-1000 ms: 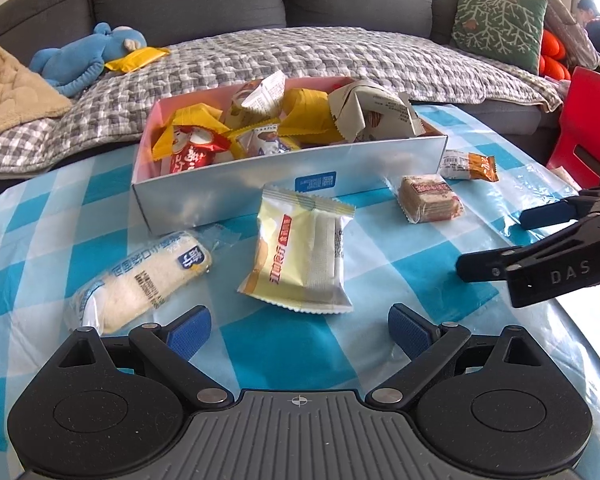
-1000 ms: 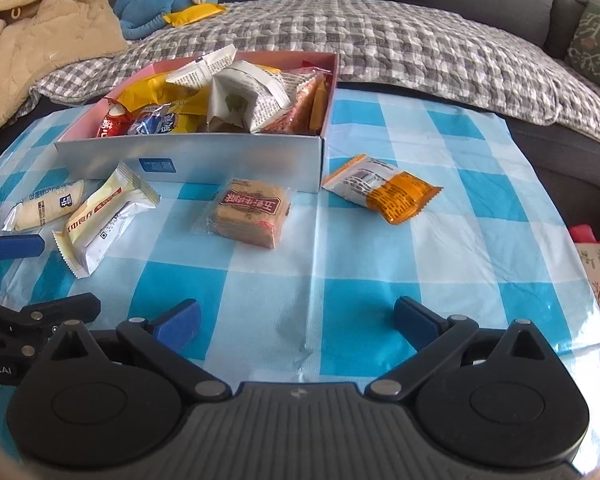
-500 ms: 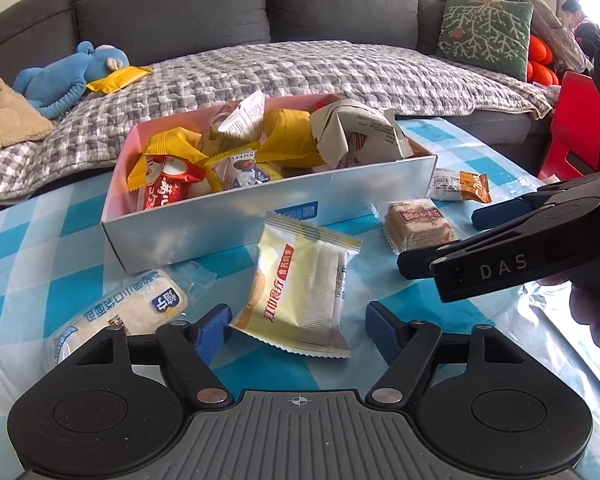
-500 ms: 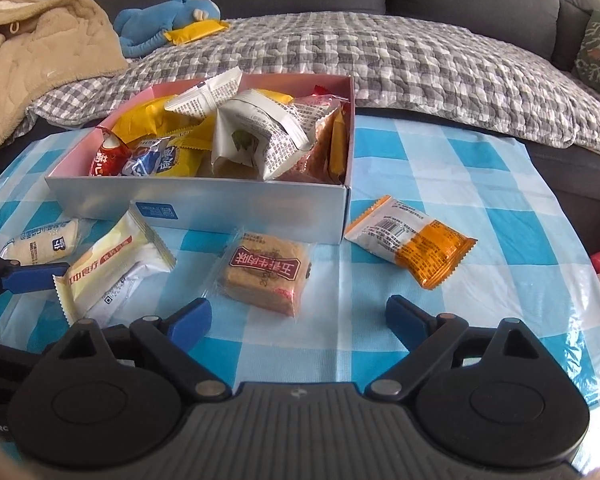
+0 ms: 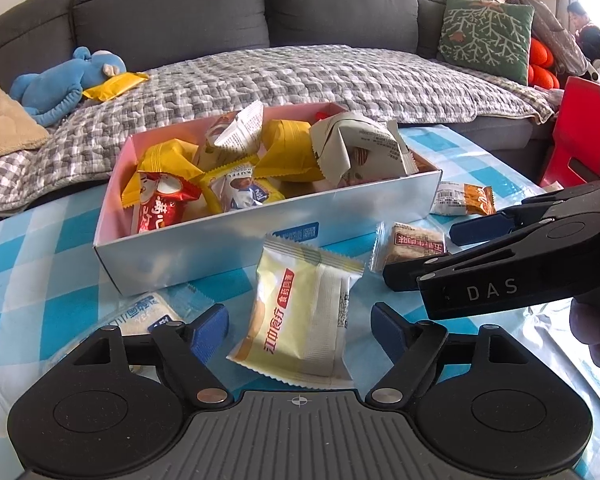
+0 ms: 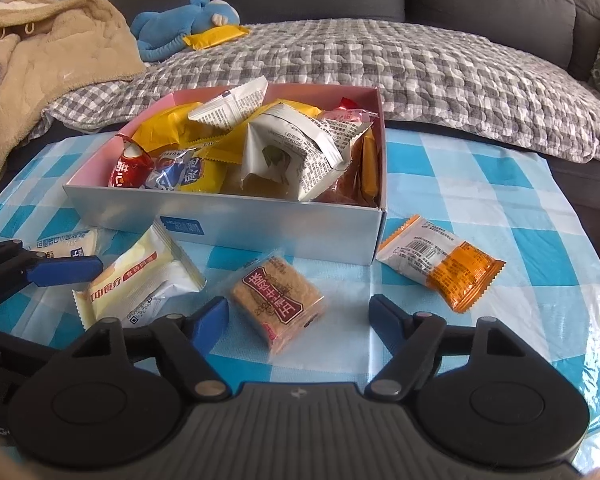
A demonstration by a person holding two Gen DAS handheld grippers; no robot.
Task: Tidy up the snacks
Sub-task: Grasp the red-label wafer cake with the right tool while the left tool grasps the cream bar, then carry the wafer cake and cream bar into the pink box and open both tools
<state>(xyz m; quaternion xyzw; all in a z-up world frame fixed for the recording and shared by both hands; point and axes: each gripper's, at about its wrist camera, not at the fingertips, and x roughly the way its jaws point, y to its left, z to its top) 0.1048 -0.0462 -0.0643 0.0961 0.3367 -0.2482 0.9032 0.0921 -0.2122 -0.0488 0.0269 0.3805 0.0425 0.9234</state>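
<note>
A silver box point(image 5: 204, 258) with a pink inside holds several wrapped snacks on the blue checked table; it also shows in the right wrist view point(image 6: 260, 232). My left gripper point(image 5: 300, 328) is open, its fingers either side of a pale yellow snack packet point(image 5: 304, 320). A white roll packet point(image 5: 144, 314) lies to its left. My right gripper point(image 6: 298, 318) is open around a brown square biscuit packet point(image 6: 278, 300). An orange and white packet point(image 6: 440, 264) lies to the right of it.
A grey sofa with a checked blanket point(image 5: 300, 76) stands behind the table. A blue plush toy point(image 5: 60, 88) and a yellow packet point(image 5: 116, 84) lie on it. A red chair point(image 5: 580, 140) stands at the right. The table edge curves close on the right point(image 6: 580, 280).
Both grippers have moved forward towards the box. The yellow packet now sits between my left fingers and the brown biscuit between my right fingers. Both stay open.
</note>
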